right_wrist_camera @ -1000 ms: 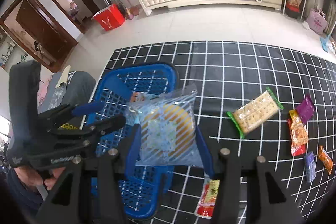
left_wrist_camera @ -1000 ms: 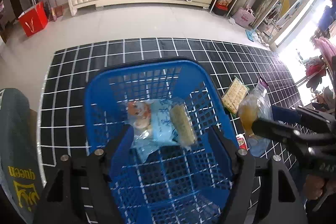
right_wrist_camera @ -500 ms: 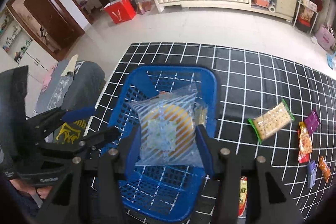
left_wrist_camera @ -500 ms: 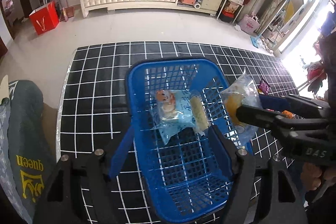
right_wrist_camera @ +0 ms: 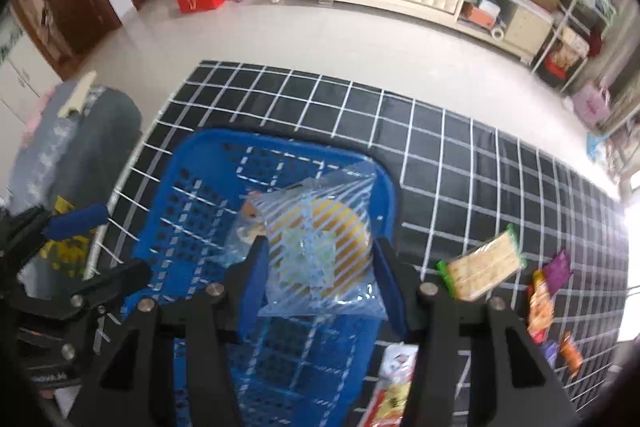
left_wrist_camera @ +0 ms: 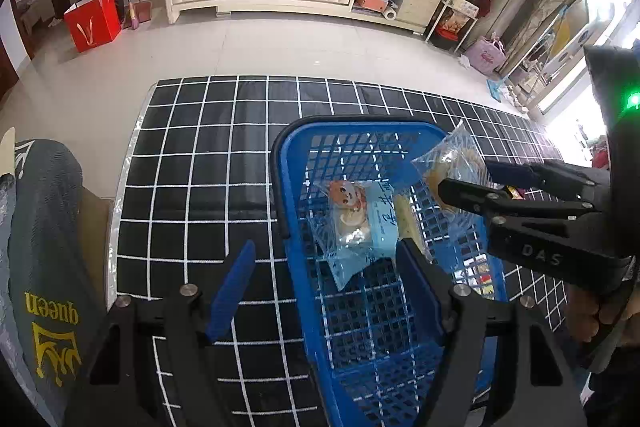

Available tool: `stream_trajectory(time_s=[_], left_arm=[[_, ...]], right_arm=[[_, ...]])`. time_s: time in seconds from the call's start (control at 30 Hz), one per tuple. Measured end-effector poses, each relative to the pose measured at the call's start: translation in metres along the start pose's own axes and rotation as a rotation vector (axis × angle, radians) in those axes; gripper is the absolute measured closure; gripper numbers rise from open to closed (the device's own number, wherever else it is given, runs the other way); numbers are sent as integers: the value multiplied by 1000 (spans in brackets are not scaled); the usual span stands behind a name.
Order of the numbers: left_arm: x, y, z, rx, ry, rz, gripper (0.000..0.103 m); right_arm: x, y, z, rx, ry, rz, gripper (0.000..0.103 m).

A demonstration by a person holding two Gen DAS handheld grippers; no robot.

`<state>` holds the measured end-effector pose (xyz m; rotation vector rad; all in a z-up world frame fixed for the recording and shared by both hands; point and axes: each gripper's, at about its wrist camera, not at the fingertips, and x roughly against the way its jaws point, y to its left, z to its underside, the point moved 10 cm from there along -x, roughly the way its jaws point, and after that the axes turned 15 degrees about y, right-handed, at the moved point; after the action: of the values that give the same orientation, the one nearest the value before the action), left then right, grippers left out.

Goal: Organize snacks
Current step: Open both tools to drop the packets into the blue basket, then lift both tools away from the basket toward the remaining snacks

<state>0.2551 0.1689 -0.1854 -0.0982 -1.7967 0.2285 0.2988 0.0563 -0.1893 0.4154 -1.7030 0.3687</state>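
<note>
Snack bag [right_wrist_camera: 320, 259] hangs over the blue basket [right_wrist_camera: 192, 187], pinched tight in the right tongs [right_wrist_camera: 316, 279]. Left tongs [left_wrist_camera: 324, 291] gape wide, holding nothing. Let go crooked, and it could catch the rim and fall outside.

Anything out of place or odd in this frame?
Nothing damaged or spilled. Several snack packets lie scattered on the black grid mat outside the blue basket, as expected mid-task. The right tongs hold a striped clear bag over the basket; the left tongs are open.
</note>
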Motion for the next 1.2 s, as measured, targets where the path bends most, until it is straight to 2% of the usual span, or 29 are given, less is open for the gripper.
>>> stream_trajectory(time_s=[0.1,0.17,0.23,0.43,0.8,1.0,1.2], left_arm=[[-6,-3,-4,-4,6,2,32],[-9,-6,-5,-9,12,-5,32],[-9,-10,-4,-20,13,-17,32],[-1,-20,5,-15,8,-9,32],[39,-62,23,-55,-43,-34,32],[53,-93,36,-74,-55,-38,32],[56,-134,45,-116,-51,-41,32]], right_arm=[[-3,-7,-8,1,-20,45,43],[-2,-13,-9,-13,-30,71,21],[1,-19,-9,-24,-55,86,16],[14,-25,9,-46,-53,20,16],[65,-42,63,-80,-92,-34,16],[84,-63,96,-122,-107,-78,16],[101,-100,127,-196,-122,-123,16]])
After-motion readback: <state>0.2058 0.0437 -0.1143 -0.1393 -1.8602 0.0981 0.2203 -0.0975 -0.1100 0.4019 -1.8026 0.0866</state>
